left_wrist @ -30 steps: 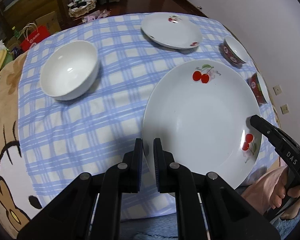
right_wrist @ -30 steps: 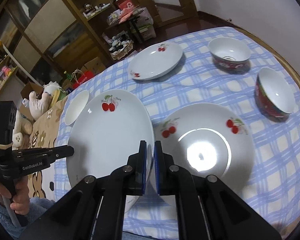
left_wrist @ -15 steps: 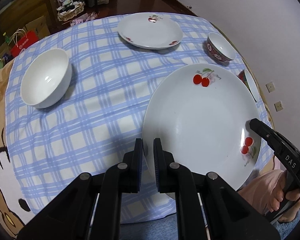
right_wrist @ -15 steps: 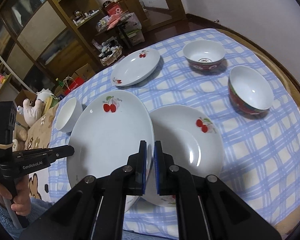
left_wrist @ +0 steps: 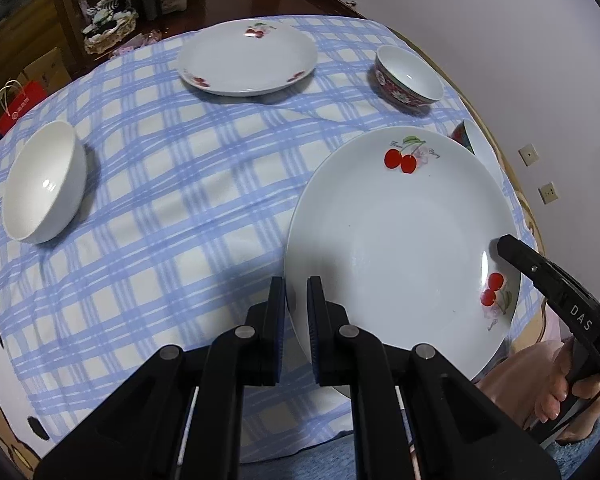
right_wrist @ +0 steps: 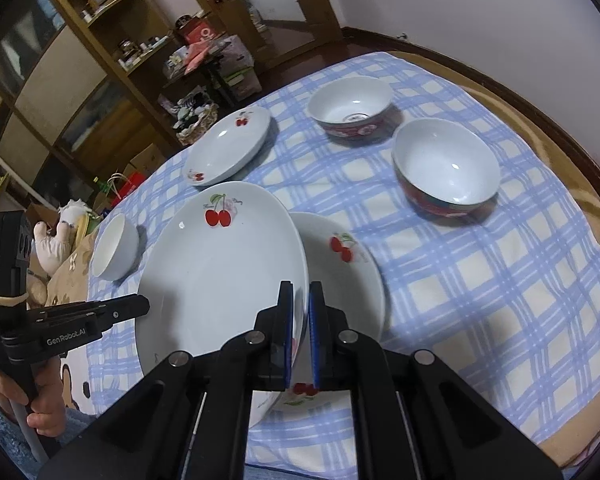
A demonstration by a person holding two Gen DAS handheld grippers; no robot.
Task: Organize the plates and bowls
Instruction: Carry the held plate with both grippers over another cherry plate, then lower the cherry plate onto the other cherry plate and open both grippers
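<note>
Both grippers, left and right, clamp opposite rims of the large white cherry-printed plate, frame centre, above the blue-checked tablecloth.

Both views are dim and cool-toned, lit from above: small highlights glint inside the white bowl left of the left gripper and in the red-rimmed bowl ahead and right of the right gripper, and soft shadows lie beside the dishes on the checked cloth. Fisheye distortion bends the table edge and blackens the corners. The focus is fairly sharp, with the dark shelves far left murky.
</note>
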